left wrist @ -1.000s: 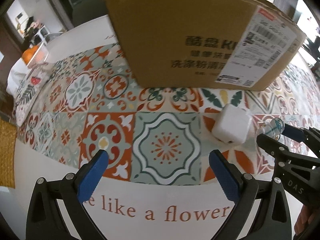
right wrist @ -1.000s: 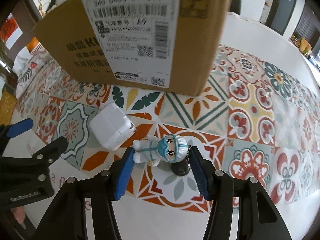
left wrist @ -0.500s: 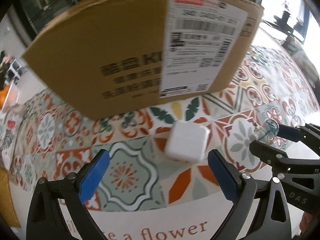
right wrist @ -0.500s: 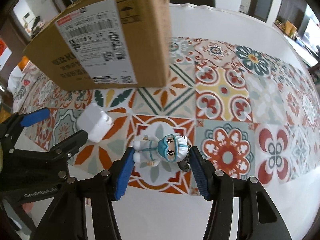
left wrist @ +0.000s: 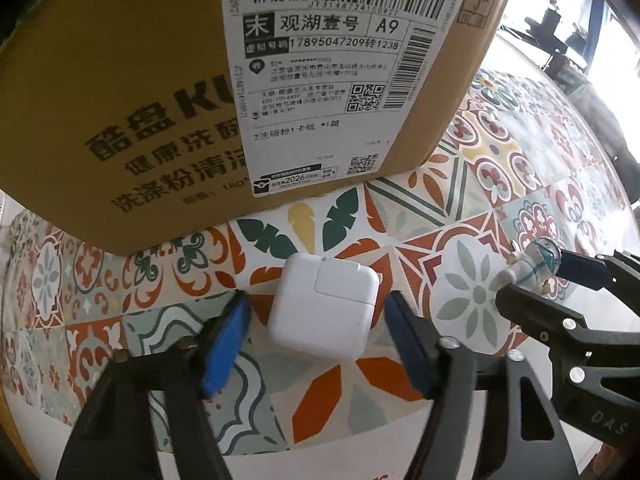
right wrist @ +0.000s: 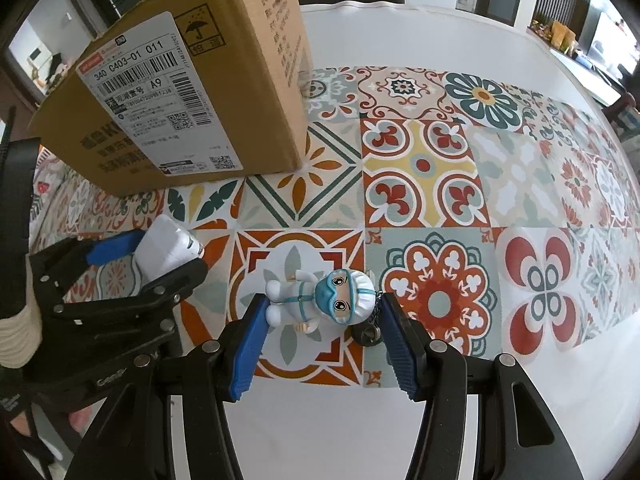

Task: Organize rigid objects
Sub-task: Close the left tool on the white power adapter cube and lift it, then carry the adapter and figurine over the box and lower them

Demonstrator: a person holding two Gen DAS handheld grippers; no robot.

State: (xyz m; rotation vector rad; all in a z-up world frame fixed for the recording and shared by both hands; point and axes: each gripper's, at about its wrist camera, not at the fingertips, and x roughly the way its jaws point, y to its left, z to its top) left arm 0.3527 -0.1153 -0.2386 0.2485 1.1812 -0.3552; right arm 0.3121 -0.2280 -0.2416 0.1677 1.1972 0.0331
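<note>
1. Looking along the left gripper [left wrist: 316, 332], the white charger [left wrist: 325, 307] lies on the patterned cloth [left wrist: 500, 168] between the two blue pads [left wrist: 224, 344].
2. Its jaws are closing on the charger; a thin gap shows on each side, so the pads are not yet pressing it.
3. A cardboard box [left wrist: 120, 80] with a white shipping label [left wrist: 340, 68] stands just behind the charger, filling the upper part of this view.
4. At the right edge, the right gripper [left wrist: 556, 276] straddles a small figurine [left wrist: 532, 264] in a white suit and blue mask.
5. From the right wrist, the figurine [right wrist: 320, 300] lies on its back on the cloth [right wrist: 424, 168], head toward the right pad [right wrist: 396, 344].
6. The right gripper [right wrist: 320, 344] is partly open around it: the left pad sits just beside the feet, and whether the right pad touches the head I cannot tell.
7. A dark keyring piece [right wrist: 366, 334] lies by the figurine's head, against the right pad.
8. To the left, the left gripper [right wrist: 160, 252] brackets the charger [right wrist: 166, 246], near the box [right wrist: 248, 92].
9. Bare white table [right wrist: 440, 36] shows beyond the cloth.
</note>
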